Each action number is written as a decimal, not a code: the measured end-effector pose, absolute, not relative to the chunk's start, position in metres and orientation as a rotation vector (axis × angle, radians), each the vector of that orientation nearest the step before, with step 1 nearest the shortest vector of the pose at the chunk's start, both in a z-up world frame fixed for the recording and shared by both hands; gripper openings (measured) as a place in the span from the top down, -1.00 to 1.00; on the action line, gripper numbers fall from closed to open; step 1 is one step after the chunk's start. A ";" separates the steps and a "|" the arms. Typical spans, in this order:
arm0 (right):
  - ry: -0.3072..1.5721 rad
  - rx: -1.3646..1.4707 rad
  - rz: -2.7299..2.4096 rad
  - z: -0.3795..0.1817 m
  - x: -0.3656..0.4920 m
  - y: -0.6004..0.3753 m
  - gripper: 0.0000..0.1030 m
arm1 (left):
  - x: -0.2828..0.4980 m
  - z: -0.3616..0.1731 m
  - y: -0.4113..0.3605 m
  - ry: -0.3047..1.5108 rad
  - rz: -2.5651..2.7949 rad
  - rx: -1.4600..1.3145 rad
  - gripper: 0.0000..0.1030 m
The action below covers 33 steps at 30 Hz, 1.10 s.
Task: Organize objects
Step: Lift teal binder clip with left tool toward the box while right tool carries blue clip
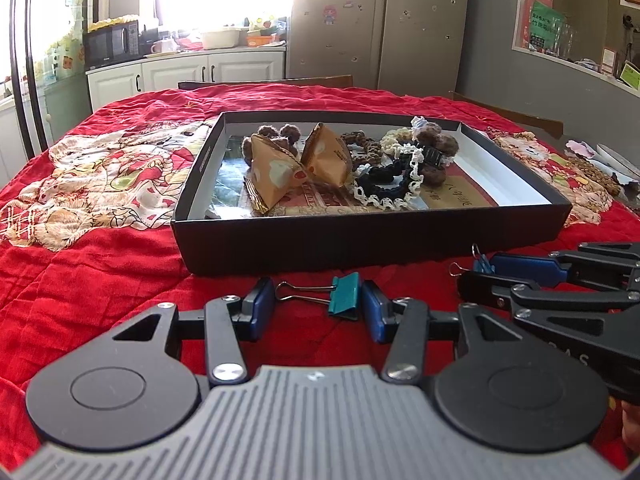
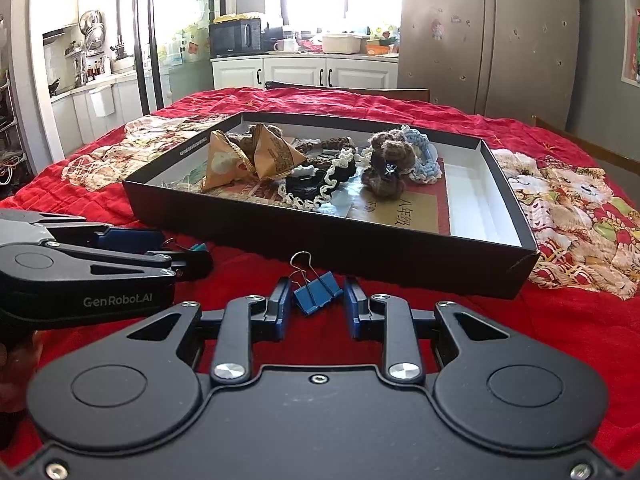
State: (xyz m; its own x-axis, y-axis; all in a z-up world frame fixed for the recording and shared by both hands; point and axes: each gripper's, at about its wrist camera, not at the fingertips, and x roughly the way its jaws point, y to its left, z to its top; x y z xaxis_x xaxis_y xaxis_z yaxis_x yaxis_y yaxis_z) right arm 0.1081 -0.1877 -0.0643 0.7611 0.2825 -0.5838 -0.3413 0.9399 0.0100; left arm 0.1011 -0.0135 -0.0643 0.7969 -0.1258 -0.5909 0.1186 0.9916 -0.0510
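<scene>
A teal binder clip lies on the red tablecloth between the blue pads of my left gripper, which is open around it without pressing it. A blue binder clip lies between the pads of my right gripper, also open around it. The blue clip also shows in the left wrist view by the right gripper's fingers. Just beyond both clips stands a shallow black box, also in the right wrist view, holding two tan snack packets, crocheted hair ties and a booklet.
The red patterned tablecloth covers the whole table. Papers and small items lie at the far right. Chair backs stand behind the table; kitchen cabinets and a fridge are farther back.
</scene>
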 end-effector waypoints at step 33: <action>0.509 -0.107 0.374 -0.026 0.072 -0.195 0.49 | 0.082 -0.039 -0.017 0.579 -0.178 -0.008 0.01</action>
